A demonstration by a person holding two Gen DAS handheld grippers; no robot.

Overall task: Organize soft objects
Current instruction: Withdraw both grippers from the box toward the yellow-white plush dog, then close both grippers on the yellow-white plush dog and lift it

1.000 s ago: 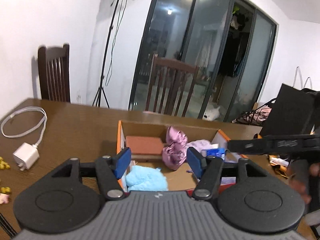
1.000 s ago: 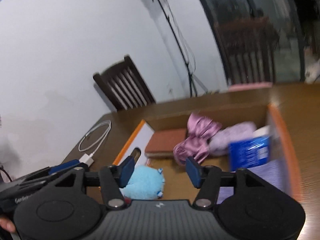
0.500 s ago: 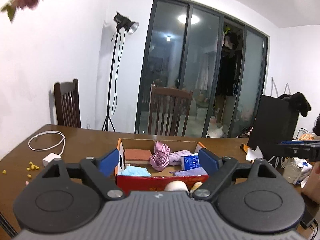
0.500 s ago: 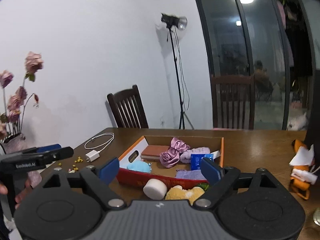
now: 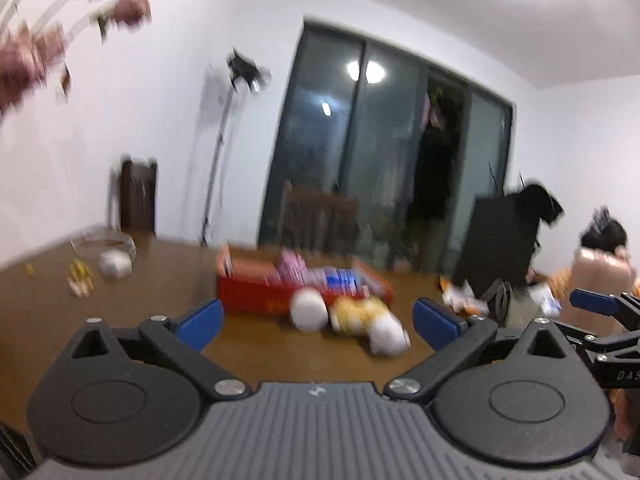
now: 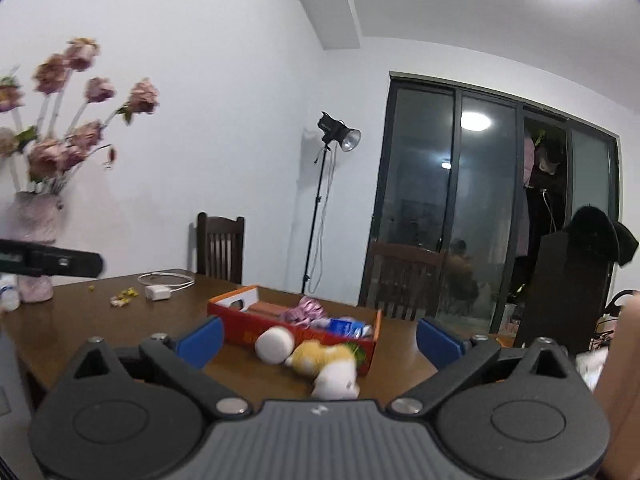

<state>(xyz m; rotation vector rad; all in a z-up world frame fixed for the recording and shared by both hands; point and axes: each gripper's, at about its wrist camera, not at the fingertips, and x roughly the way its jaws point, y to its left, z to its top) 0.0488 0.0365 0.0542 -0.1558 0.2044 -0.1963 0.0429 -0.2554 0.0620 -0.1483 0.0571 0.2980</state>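
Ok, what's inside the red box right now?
In the red box: a pink satin scrunchie, a brown flat item and a blue packet. The near wall covers the floor, so anything lower stays unseen. The yellow-white plush lies outside, in front.

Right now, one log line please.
left tongs: open | right tongs: open | plush toys: on table, outside box

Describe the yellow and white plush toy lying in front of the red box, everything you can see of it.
The yellow and white plush toy lies on its side on the brown table, outside the red box and against its near wall. Its body looks fuzzy yellow, with a white rounded end nearest the camera and some green where it meets the box. A white cylindrical soft piece touches its left side. Neither gripper touches it. Finer details are too blurred to tell.
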